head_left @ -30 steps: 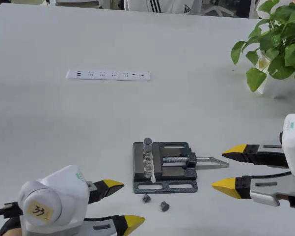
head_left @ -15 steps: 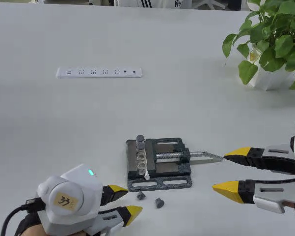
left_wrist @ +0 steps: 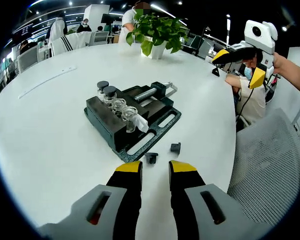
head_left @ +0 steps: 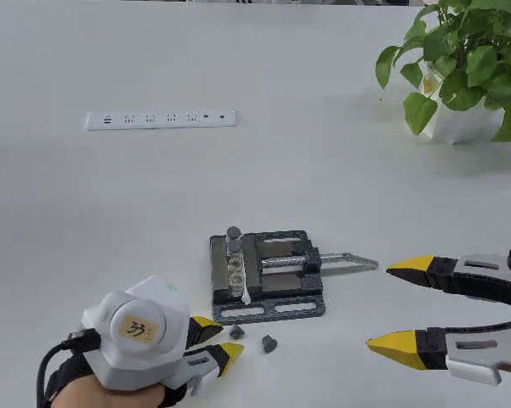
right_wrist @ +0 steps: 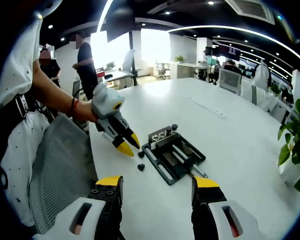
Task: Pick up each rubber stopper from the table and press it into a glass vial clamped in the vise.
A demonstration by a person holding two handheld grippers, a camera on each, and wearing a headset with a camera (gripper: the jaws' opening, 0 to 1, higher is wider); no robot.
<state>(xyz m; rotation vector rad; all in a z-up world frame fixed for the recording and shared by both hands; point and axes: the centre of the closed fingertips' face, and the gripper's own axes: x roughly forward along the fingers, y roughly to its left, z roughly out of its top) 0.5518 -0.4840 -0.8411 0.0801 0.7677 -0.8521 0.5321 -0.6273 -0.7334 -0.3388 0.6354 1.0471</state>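
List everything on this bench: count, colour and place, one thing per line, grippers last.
table: 1, white, under everything
vise: 1, dark grey, near the table's middle
glass vials: 4, clear, clamped in a row in the vise; two are plugged with dark stoppers, two are open
loose stoppers: 2, dark grey, on the table just in front of the vise
power strip: 1, white, far left
potted plant: 1, green leaves in a white pot, far right
left gripper: 1, white with yellow-tipped black jaws, open, tips at one loose stopper
right gripper: 1, same colours, open, right of the vise
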